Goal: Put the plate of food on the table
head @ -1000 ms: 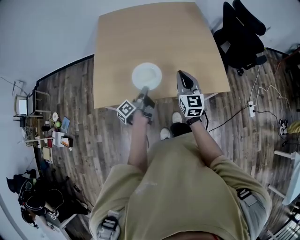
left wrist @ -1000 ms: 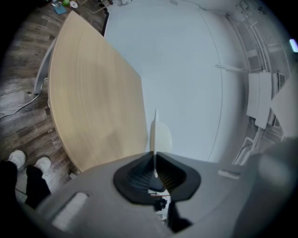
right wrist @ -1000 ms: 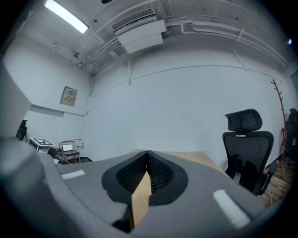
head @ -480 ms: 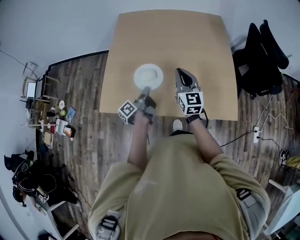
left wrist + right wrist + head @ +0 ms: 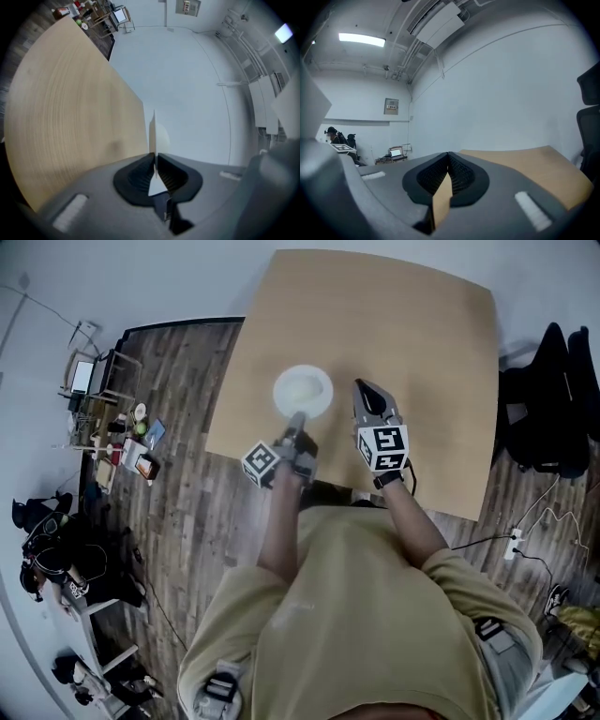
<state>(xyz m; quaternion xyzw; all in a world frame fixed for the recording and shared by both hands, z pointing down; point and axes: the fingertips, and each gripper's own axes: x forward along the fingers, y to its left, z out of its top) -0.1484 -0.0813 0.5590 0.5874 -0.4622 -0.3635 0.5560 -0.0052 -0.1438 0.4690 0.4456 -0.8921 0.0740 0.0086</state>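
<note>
Head view, looking steeply down: a person's tan shirt fills the lower half of the frame and covers part of the wooden floor. A light wooden table takes up the upper centre, with its top edge cut off by the frame. A round white plate sits over the table near its lower edge. Its surface looks pale and plain, any food on it is too small to make out, and it is unclear whether it rests on the wood or is lifted. The left gripper reaches up from below the plate and its tip touches the plate's lower rim. The right gripper sits just to the right of the plate, apart from it, over bare table. A dark chair stands at the right edge of the frame, and small clutter at the far left is too tiny to identify. Left gripper view: the jaws are clamped on the plate's rim. The plate is seen edge-on as a thin white vertical sliver at centre, so its top is hidden. The table fills the left side. Right gripper view: the jaws are pressed together with nothing held. The table lies beyond them at lower right, and a blank white wall fills the rest.
</note>
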